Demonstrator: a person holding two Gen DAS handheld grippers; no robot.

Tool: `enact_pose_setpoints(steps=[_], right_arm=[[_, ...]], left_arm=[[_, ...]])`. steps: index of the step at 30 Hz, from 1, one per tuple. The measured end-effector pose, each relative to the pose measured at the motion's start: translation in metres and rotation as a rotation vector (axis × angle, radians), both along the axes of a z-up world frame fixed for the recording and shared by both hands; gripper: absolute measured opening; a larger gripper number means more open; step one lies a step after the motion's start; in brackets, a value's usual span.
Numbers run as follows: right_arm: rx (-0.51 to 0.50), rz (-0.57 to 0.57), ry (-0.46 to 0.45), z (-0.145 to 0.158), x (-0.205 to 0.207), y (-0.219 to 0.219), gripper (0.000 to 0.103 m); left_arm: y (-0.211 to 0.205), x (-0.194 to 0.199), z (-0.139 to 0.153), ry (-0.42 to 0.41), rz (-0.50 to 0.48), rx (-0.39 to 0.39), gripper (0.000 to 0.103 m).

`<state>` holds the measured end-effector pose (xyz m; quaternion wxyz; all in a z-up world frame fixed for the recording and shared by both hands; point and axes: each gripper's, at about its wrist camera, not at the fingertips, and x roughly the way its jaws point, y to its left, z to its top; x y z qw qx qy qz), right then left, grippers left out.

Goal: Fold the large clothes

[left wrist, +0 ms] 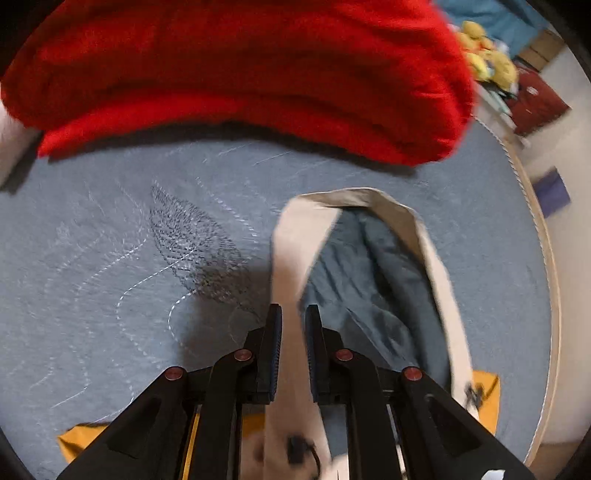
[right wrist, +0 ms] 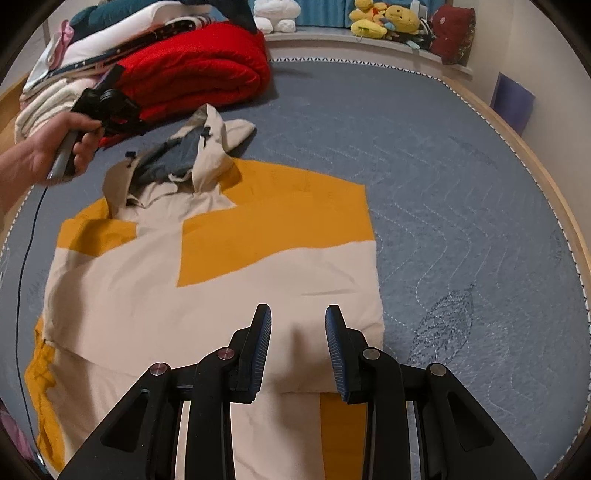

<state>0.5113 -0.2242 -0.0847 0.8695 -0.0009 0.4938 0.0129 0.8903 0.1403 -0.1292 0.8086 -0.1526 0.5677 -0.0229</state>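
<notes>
A large cream and orange hooded jacket (right wrist: 207,273) lies partly folded on a blue-grey quilted bed (right wrist: 443,192). Its hood (right wrist: 192,155), with a grey-blue lining, points toward the far left. In the left wrist view my left gripper (left wrist: 293,314) is shut on the cream edge of the hood (left wrist: 295,236) and holds it up, with the lining (left wrist: 369,273) open to the right. In the right wrist view the left gripper (right wrist: 110,107) shows in a hand at the hood. My right gripper (right wrist: 298,314) is open and empty above the jacket's lower folded part.
A folded red blanket (right wrist: 195,70) and a pile of folded clothes (right wrist: 74,59) lie at the far left of the bed. Yellow plush toys (right wrist: 384,22) and a dark red cushion (right wrist: 454,33) sit on the ledge behind. A wooden bed edge (right wrist: 546,192) runs on the right.
</notes>
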Motion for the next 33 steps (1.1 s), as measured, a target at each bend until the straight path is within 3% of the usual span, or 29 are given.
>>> enact_pose_setpoints(steps=[2,4,10,12,14,17,23,27,30,33], right_arm=[[-0.003,0.000,0.013,-0.005,0.002,0.000,0.032],[-0.005,0.002,0.018,-0.008,0.004,0.000,0.032],[-0.014,0.011,0.027,-0.012,0.007,0.001,0.032],[-0.010,0.010,0.032,-0.012,0.008,0.000,0.032],[0.000,0.006,0.038,-0.012,0.009,-0.001,0.032],[0.013,0.005,0.036,-0.009,0.009,-0.001,0.032],[0.040,0.000,-0.011,0.011,0.003,-0.004,0.032],[0.087,-0.019,-0.040,0.027,-0.002,-0.009,0.032],[0.124,-0.031,-0.073,0.042,-0.010,-0.015,0.032],[0.146,-0.034,-0.109,0.053,-0.018,-0.015,0.032]], left_arm=[[0.008,0.009,-0.013,0.026,0.053,-0.038,0.020],[0.015,0.017,-0.028,0.065,0.099,-0.081,0.020],[0.009,0.026,-0.048,0.092,0.093,-0.103,0.021],[0.005,0.024,-0.048,0.085,0.077,-0.090,0.020],[-0.001,0.018,-0.041,0.059,0.040,-0.066,0.007],[-0.013,-0.003,-0.014,-0.022,-0.025,-0.008,0.004],[-0.041,-0.099,0.072,-0.221,-0.197,0.038,0.002],[-0.063,-0.200,0.124,-0.400,-0.324,0.100,0.002],[-0.076,-0.304,0.139,-0.504,-0.381,0.125,0.002],[-0.088,-0.392,0.115,-0.477,-0.424,0.213,0.003]])
